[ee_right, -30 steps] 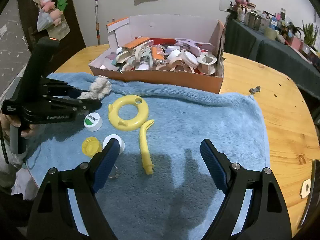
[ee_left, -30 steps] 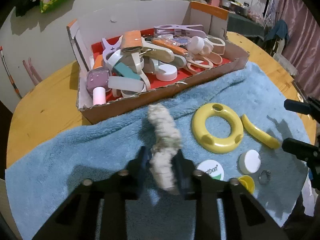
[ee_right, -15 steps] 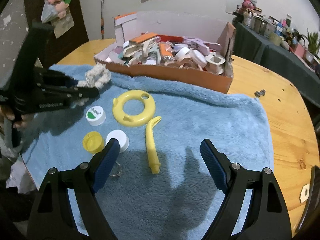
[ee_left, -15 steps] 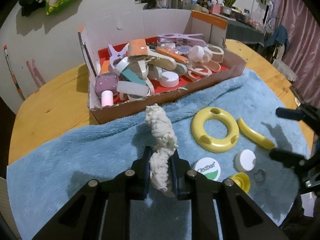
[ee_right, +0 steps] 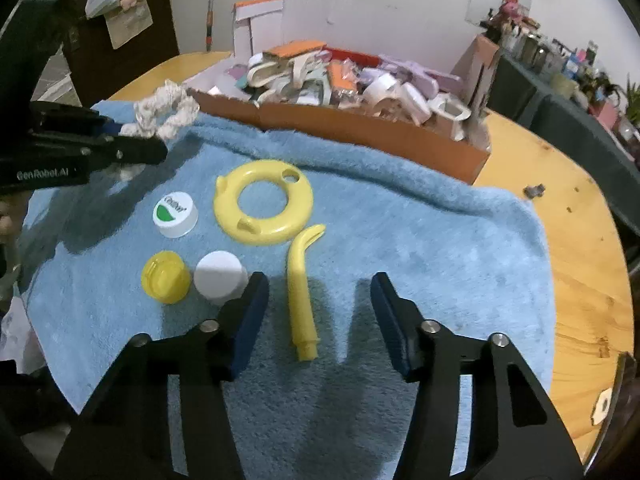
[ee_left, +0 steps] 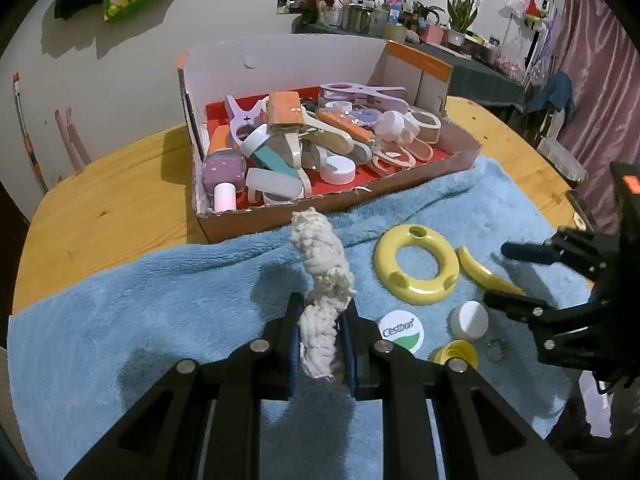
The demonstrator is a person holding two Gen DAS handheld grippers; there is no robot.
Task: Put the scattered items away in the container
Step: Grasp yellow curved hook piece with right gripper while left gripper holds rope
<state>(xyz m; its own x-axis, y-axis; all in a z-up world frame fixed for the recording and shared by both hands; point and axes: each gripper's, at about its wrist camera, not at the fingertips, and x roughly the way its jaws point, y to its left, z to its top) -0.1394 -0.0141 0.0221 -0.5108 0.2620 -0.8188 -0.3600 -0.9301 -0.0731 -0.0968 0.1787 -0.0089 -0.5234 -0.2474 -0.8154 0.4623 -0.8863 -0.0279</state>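
My left gripper (ee_left: 320,336) is shut on a white knotted rope piece (ee_left: 322,276) and holds it above the blue towel (ee_left: 160,300), short of the cardboard box (ee_left: 320,208) full of items. The rope also shows in the right wrist view (ee_right: 164,114). My right gripper (ee_right: 316,312) is open, low over the towel, with a yellow curved stick (ee_right: 300,280) between its fingers. A yellow ring (ee_right: 264,208), a green-and-white cap (ee_right: 175,214), a white cap (ee_right: 220,276) and a yellow cap (ee_right: 165,276) lie on the towel.
The towel covers a round wooden table (ee_left: 100,208). A small metal ring (ee_left: 496,348) lies by the caps. A small metal part (ee_right: 534,191) sits on bare wood right of the towel. The box's tall back flap (ee_left: 280,64) stands behind it.
My left gripper closed on the rope and lifted it toward the box. My right gripper moved forward and lower over the yellow stick, its jaws narrower.
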